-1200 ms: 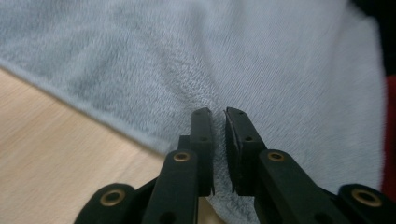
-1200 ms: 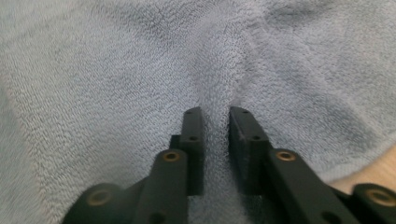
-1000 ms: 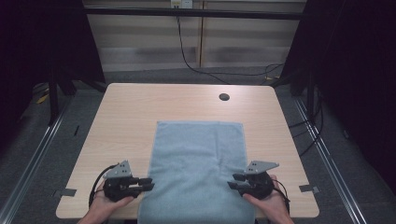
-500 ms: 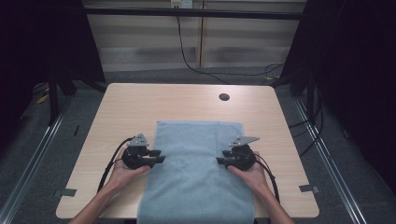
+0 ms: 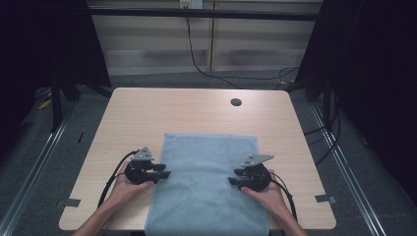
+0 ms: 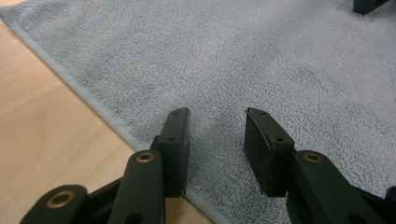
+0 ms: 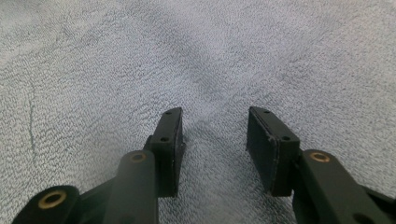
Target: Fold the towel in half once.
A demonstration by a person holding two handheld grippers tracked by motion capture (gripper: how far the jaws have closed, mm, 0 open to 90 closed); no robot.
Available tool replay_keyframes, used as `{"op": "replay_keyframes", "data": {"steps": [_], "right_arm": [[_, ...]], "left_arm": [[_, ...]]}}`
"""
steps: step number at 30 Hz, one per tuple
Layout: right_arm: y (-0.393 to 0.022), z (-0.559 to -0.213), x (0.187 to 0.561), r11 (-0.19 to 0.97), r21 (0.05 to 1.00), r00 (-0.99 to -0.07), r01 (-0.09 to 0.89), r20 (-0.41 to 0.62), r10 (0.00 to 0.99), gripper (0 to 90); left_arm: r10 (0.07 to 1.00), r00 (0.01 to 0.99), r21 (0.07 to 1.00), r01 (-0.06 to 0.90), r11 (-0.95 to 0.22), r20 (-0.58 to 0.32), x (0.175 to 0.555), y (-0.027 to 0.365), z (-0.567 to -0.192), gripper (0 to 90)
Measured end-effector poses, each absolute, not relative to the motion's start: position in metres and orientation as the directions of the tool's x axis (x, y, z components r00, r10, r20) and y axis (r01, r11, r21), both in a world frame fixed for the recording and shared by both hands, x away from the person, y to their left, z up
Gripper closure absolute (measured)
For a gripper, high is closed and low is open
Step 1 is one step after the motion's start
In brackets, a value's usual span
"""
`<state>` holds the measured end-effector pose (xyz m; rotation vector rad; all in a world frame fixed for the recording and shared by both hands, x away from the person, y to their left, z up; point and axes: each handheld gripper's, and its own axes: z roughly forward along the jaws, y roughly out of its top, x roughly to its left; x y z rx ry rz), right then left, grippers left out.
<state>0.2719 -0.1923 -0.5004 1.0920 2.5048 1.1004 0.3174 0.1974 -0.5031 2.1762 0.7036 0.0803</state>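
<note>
A light blue-grey terry cloth towel [image 5: 204,187], rectangular, lies flat and smooth between the left gripper [image 5: 162,171] and right gripper [image 5: 235,176], its side edges beneath their tips.

Both forearms in from near edge; left gripper [image 5: 164,171] and right gripper [image 5: 233,177] point inward, jaws parted, nothing gripped; left jaws just opened

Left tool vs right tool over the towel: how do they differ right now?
The left tool sits at the blue towel's left hem, with bare table beside it; the right tool is further in from its edge, with towel all around it. In the high view the left tool points right and the right tool points left. Both are open, low over the towel, gripping nothing.
</note>
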Motion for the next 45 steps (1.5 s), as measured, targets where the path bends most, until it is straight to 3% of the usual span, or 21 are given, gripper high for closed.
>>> {"op": "replay_keyframes", "data": {"steps": [8, 13, 21, 28, 31, 33, 36, 40, 45], "right_arm": [[-0.190, -0.495, 0.253, 0.466, 0.694, -0.741, 0.548, 0.145, 0.656, 53.7], [-0.213, -0.481, 0.282, 0.377, 0.747, -0.676, 0.548, 0.130, 0.725, 50.9], [-0.244, -0.489, 0.344, 0.325, 0.733, -0.572, 0.597, 0.107, 0.813, 45.9], [-0.238, -0.507, 0.361, 0.345, 0.720, -0.545, 0.603, 0.056, 0.836, 43.2], [-0.237, -0.506, 0.357, 0.363, 0.714, -0.549, 0.599, 0.036, 0.835, 48.9], [-0.237, -0.505, 0.352, 0.369, 0.711, -0.561, 0.599, 0.042, 0.827, 61.7], [-0.237, -0.504, 0.344, 0.368, 0.705, -0.564, 0.606, 0.055, 0.824, 72.5], [-0.237, -0.503, 0.329, 0.359, 0.706, -0.570, 0.611, 0.077, 0.818, 80.1], [-0.238, -0.503, 0.316, 0.362, 0.705, -0.583, 0.610, 0.089, 0.808, 82.3]], "left_arm": [[0.484, 0.853, 0.732, 0.455, -0.506, -0.195, 0.289, 0.209, -0.502, 60.2], [0.486, 0.849, 0.727, 0.467, -0.504, -0.208, 0.282, 0.208, -0.499, 56.0], [0.522, 0.830, 0.757, 0.467, -0.458, -0.197, 0.312, 0.208, -0.488, 53.2], [0.599, 0.778, 0.772, 0.495, -0.399, -0.190, 0.347, 0.206, -0.489, 53.7], [0.613, 0.764, 0.778, 0.505, -0.373, -0.201, 0.359, 0.205, -0.492, 51.6], [0.603, 0.774, 0.763, 0.505, -0.404, -0.193, 0.364, 0.202, -0.494, 46.2], [0.607, 0.774, 0.768, 0.495, -0.406, -0.178, 0.367, 0.200, -0.497, 43.6], [0.617, 0.768, 0.757, 0.505, -0.415, -0.174, 0.371, 0.200, -0.503, 38.5], [0.644, 0.746, 0.761, 0.515, -0.395, -0.171, 0.378, 0.203, -0.510, 36.9]]}}
